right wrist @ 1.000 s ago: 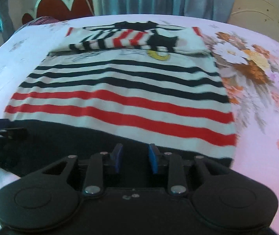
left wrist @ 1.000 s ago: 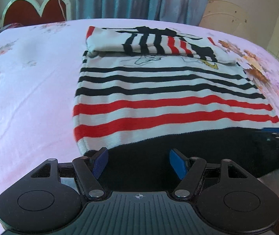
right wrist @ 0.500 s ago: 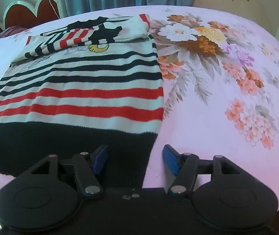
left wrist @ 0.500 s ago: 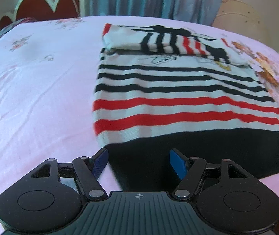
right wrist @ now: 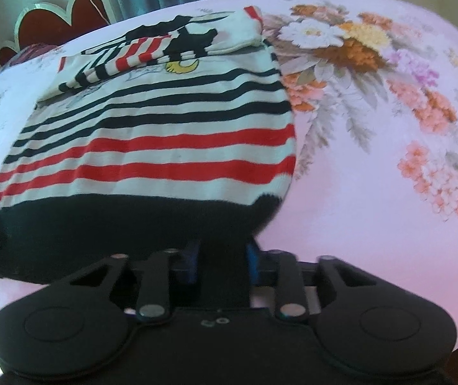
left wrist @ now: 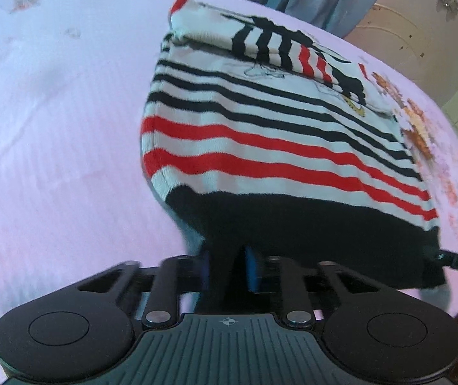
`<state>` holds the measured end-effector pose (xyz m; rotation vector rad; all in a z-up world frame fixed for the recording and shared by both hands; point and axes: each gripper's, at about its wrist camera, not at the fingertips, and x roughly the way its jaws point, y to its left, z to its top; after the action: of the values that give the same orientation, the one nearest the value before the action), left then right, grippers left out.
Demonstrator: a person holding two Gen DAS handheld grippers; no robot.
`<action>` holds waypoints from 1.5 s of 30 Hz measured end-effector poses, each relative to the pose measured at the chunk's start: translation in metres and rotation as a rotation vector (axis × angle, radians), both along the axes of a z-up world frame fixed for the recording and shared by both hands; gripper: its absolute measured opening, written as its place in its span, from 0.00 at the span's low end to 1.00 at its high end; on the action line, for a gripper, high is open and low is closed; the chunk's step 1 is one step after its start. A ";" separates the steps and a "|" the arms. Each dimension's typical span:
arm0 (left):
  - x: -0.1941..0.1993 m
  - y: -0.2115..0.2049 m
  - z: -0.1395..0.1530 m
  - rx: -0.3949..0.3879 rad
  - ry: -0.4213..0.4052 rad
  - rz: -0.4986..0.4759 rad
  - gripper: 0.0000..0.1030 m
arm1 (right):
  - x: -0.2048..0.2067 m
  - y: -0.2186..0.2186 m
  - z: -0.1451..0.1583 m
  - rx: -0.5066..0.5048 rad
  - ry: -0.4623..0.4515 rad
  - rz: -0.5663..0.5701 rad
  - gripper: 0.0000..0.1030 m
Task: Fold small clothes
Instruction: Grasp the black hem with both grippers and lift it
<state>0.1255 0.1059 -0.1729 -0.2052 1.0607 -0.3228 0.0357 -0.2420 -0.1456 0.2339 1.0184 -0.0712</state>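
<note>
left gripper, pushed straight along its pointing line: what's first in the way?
The striped sweater's black hem, already pinched between the left gripper pads. Pushed further, it would likely drive into the pink bedsheet beneath; depth is unclear.

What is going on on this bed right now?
A person holding two grippers is folding a striped sweater on the bed. The left gripper is shut on the left corner of its black hem; the right gripper is closing on the right corner. The sleeves are already folded across the top.
</note>
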 end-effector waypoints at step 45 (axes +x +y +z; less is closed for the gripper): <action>0.308 -0.067 0.079 -0.115 -0.272 0.139 0.07 | 0.290 -0.083 0.063 0.317 -0.243 -0.150 0.10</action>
<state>0.4333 0.0387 -0.0941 -0.3271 0.7560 -0.2778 0.3252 -0.3245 -0.0822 0.5945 0.7654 -0.0155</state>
